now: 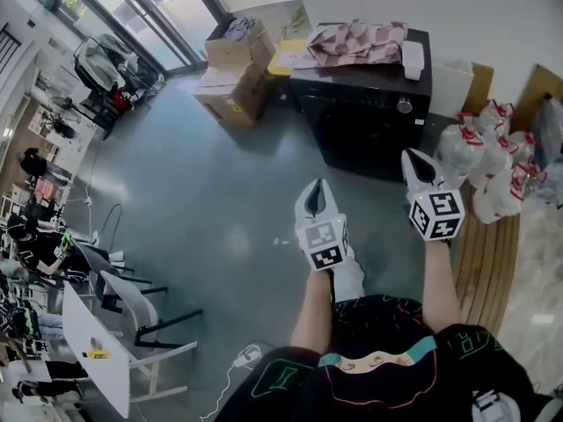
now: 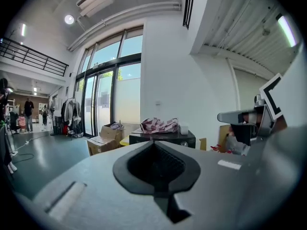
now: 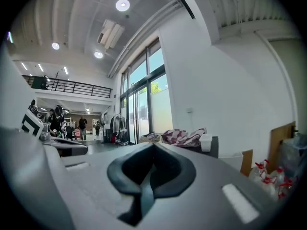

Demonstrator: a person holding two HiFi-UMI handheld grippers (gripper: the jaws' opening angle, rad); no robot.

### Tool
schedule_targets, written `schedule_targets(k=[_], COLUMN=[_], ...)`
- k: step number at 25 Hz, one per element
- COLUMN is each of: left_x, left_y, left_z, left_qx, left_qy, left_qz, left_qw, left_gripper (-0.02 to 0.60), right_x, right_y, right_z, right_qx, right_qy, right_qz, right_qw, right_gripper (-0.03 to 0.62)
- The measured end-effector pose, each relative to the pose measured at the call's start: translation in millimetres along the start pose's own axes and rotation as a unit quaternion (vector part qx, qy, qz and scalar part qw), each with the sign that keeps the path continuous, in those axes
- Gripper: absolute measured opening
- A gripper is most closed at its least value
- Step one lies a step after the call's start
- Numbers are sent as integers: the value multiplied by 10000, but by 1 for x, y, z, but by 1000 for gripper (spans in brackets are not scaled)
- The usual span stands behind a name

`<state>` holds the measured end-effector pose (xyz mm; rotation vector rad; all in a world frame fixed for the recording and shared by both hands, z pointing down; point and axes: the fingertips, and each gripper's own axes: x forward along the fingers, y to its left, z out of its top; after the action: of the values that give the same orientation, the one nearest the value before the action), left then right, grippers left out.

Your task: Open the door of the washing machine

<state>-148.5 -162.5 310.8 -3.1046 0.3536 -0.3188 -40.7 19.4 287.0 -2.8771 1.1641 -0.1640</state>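
Washing machine [image 1: 365, 121], dark front plainest in head view (left tool [image 1: 318, 185], right tool [image 1: 413, 156] closed, empty)

Left claw [image 1: 318, 192] and right claw [image 1: 418, 162] held out ahead, both closed (jaws together).

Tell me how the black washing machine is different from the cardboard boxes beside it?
The washing machine is black; the cardboard boxes are brown. The washing machine is one block; the cardboard boxes are two, stacked. A checked cloth lies on the washing machine; the top box looks open. Both stand on the floor.
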Motion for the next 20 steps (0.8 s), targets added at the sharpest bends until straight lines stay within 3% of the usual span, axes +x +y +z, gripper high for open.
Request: schedule_targets(k=[7, 13, 20], left_x=[67, 122, 203], left_y=[36, 77, 123], left_z=[-17, -41, -32], left_qx=[-296, -909, -1003], left_qy=[255, 498, 549], left_qz=[5, 47, -51], left_qw=[9992, 9946, 9934], left_gripper=[11, 11, 11], right_x=[69, 137, 221], right_y=[-6, 0, 1], right_z=[-25, -41, -40], right_qx=[3, -189, -237], right_qy=[425, 889, 1040], right_qz=[-113, -15, -101], right_qw=[9990, 9959, 9942], right_gripper=[3, 3, 3])
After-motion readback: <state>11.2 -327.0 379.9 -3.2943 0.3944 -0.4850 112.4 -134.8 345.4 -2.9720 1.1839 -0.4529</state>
